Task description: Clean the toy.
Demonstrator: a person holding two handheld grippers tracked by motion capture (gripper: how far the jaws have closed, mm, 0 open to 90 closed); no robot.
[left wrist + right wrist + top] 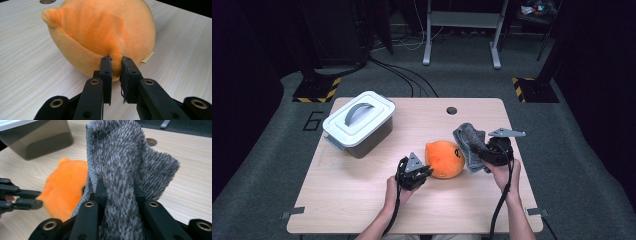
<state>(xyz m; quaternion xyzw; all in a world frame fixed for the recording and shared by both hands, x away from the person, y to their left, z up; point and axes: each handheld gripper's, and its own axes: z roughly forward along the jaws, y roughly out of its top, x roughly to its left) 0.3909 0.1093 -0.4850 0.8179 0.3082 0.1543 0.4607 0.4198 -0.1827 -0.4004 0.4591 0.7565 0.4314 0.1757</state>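
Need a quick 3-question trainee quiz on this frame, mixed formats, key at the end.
1. True or false: the left hand-held gripper pinches a fold of the orange plush toy.
2. What does the right hand-held gripper hold?
A. grey fuzzy cloth
B. box lid
C. cable
3. Fill in: the grey storage box at the table's far left has its white lid ____.

Key: 1 true; 2 A; 3 on.
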